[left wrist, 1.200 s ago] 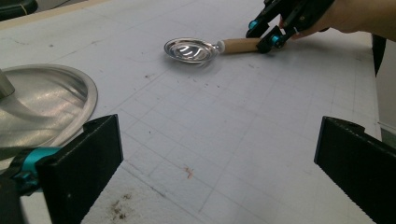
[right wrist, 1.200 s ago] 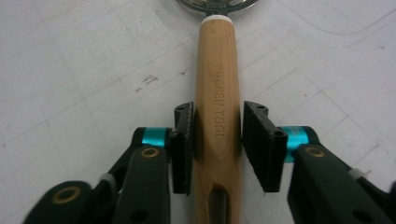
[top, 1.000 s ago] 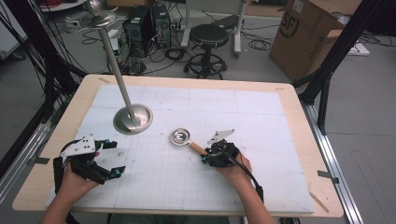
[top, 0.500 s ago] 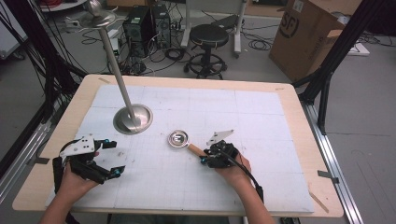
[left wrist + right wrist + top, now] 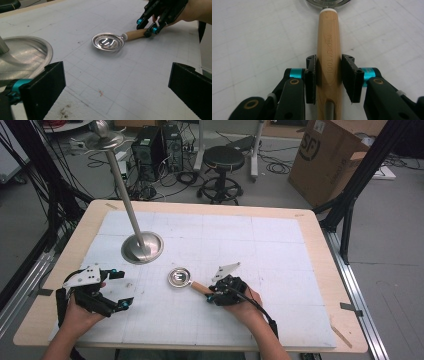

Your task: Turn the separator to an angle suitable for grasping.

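Nearest to me, my right hand-held gripper (image 5: 329,80) pinches the wooden handle (image 5: 329,50) of a small metal strainer (image 5: 181,277), its two black pads pressed on either side of the shaft near the slotted end. The strainer lies flat on the bench (image 5: 320,340), near the front and about the middle. In the high view its long axis runs from the gripper up and to the left, handle toward my right hand, round bowl pointing away toward the lamp-like stand. The bowl faces up and I see nothing in it but reflections on the slotted metal. My left hand-held gripper (image 5: 117,290) sits well apart at the front left, jaws spread wide with nothing between them; in the left gripper view they frame bare mat. Farther back the stand's round metal base (image 5: 142,247) rests on the mat, its pole (image 5: 122,195) leaning up and to the left. The bench has a white gridded mat (image 5: 280,245) with a few dirt specks, on a pale wood top. Beyond it are a black stool (image 5: 224,160), computer towers (image 5: 160,142), loose cables on the grey floor and a cardboard box (image 5: 330,155).
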Demonstrator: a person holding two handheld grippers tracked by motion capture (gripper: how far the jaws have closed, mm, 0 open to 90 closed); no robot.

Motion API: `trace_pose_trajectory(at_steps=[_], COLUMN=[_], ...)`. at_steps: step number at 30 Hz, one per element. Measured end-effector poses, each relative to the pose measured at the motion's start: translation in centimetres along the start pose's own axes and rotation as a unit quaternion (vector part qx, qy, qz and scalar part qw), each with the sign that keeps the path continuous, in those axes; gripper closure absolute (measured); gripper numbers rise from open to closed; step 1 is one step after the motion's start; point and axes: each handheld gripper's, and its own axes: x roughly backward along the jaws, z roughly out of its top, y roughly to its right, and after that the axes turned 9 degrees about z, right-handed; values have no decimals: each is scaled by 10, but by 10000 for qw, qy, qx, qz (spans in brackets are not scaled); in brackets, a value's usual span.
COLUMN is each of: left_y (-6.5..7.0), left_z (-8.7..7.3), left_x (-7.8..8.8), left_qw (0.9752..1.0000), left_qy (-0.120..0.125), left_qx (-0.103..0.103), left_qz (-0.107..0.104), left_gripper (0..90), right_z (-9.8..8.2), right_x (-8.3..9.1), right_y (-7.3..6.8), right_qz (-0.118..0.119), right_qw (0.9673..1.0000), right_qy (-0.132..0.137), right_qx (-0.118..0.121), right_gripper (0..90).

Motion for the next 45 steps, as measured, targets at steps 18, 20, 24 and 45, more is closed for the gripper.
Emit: trace_pose_trajectory(at_steps=[18, 20, 24, 45], left_y=[0, 0, 0, 1], left_z=[1, 1, 1, 0], left_x=[0, 0, 0, -1], left_qw=[10000, 10000, 10000, 10000], left_qy=[5, -4, -7, -26], left_qx=[-9, -21, -25, -17], left_qz=[-6, -7, -7, -13], left_gripper=[17, 17, 17, 17], right_z=[20, 22, 24, 22], right_x=[-25, -28, -31, -31], right_y=[-34, -37, -40, -38], right_qz=[583, 625, 649, 720], right_qw=[9960, 9954, 9945, 9948], right_qy=[-144, -161, -179, -106], right_qx=[669, 703, 797, 708], right_gripper=[664, 664, 664, 661])
